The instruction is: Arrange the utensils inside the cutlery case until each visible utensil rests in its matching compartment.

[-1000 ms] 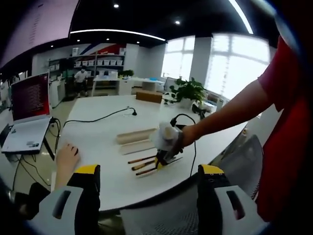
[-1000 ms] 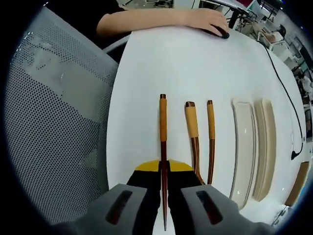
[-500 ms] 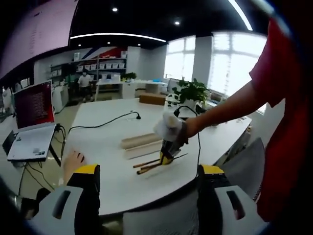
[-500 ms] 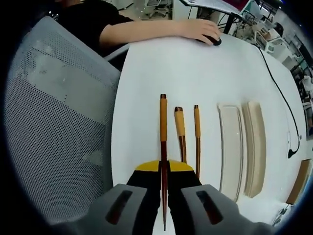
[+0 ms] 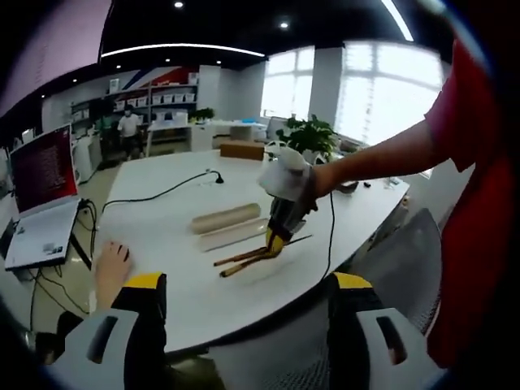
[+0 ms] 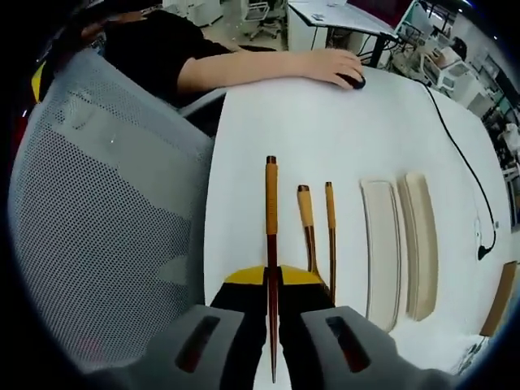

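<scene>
Clenched between my right gripper (image 6: 271,286) jaws is a slender dark-wood utensil with a yellow-wrapped handle (image 6: 270,213); its shaft runs straight up the middle of the right gripper view, handle end away from me, lifted above the smooth white round table (image 6: 268,114). Just beside it on the tabletop lie two matching wood-and-yellow utensils (image 6: 317,227), parallel and near one another. Beyond them sits the pale cream cutlery case (image 6: 382,244) with its lid (image 6: 419,244) alongside, both long, shallow and round-cornered, well apart from the held piece. A grey mesh office chair back (image 6: 97,211) fills the side next to the table. Someone's hand on a black mouse (image 6: 345,73) rests at the far edge.

From the left gripper view I see my left gripper (image 5: 248,325) released, its yellow-tipped jaws wide apart with nothing between them, back from the table edge. A black cable (image 5: 162,193) snakes across the table, and a laptop (image 5: 41,203) stands off to the side.
</scene>
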The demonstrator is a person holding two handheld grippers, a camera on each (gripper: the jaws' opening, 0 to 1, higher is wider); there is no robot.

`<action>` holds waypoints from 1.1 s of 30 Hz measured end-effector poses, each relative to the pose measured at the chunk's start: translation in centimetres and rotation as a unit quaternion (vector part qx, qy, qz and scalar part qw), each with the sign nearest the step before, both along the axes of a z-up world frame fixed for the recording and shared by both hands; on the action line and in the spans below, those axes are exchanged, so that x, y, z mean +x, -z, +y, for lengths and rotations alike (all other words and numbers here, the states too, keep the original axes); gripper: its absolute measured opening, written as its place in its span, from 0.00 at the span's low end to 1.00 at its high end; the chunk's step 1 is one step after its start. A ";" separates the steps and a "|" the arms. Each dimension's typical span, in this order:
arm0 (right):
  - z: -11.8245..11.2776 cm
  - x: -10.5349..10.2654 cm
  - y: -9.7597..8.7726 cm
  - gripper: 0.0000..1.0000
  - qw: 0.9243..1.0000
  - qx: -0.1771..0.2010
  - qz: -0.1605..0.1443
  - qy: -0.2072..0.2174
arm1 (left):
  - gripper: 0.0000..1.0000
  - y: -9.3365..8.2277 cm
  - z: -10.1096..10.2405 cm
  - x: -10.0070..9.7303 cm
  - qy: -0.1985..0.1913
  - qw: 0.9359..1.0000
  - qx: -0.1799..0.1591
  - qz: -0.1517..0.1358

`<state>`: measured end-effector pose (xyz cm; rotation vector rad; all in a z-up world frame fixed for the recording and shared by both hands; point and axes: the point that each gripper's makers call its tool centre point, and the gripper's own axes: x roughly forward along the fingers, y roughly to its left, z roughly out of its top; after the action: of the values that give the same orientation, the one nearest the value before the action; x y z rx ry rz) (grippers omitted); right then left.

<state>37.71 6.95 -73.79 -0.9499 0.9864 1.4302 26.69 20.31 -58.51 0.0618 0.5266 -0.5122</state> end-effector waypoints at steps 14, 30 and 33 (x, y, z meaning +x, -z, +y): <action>-1.3 1.0 -2.9 0.00 0.998 -0.017 -0.041 -0.050 | 0.84 -0.2 -1.6 1.7 0.015 1.000 -0.020 -0.003; -2.6 2.8 -5.0 0.00 0.998 -0.021 -0.043 -0.043 | 0.83 0.5 -1.8 1.9 0.011 0.999 -0.039 0.005; -3.0 3.1 -4.7 0.00 0.998 -0.025 -0.036 -0.038 | 0.83 0.5 -1.6 1.7 0.010 0.999 -0.040 0.006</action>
<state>40.86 3.97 -69.07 -1.0796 0.9450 1.4291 28.40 18.73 -59.05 -0.0118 0.5164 -0.5534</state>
